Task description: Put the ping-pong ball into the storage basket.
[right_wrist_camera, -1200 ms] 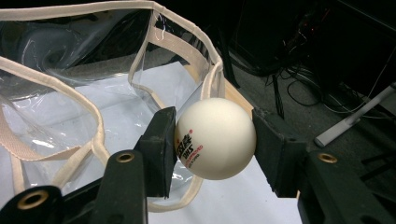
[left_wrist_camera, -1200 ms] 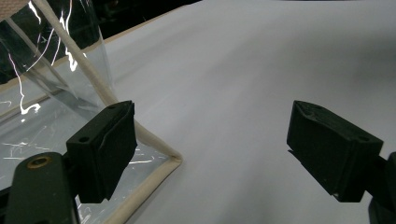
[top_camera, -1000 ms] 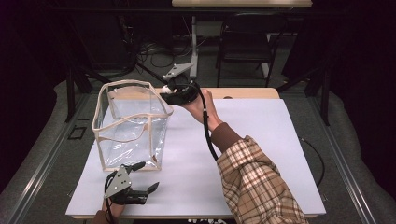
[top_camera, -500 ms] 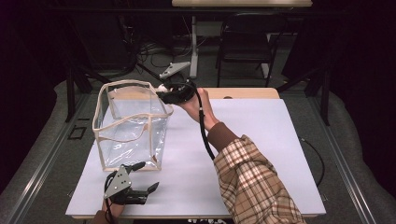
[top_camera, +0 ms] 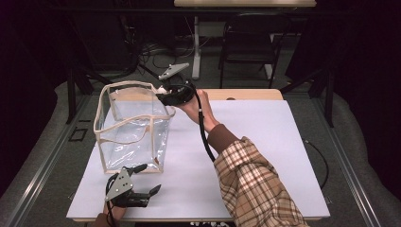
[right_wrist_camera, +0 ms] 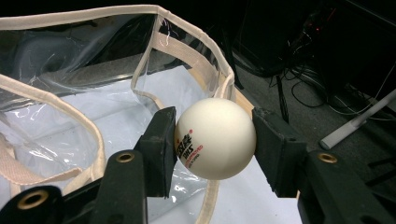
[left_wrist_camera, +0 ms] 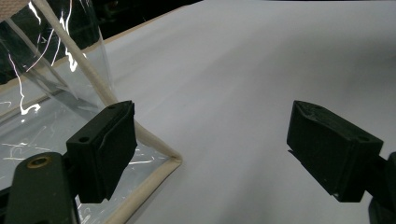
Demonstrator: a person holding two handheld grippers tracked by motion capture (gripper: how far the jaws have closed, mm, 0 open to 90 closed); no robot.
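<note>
One white ball point(right_wrist_camera: 215, 138) pinched between the jaws of the right gripper point(top_camera: 166, 96), held over the far right rim of the clear bag point(top_camera: 130, 127). Bag standing upright toward the desk's point(top_camera: 265, 137) left edge. Left gripper point(left_wrist_camera: 210, 154) resting near the desk's front left corner, jaws spread wide, grasping nothing, just beside the bag's bottom corner.

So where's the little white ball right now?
The white ball is pinched in the right claw, held over the far right rim of the clear bag, at the table's far side.
</note>
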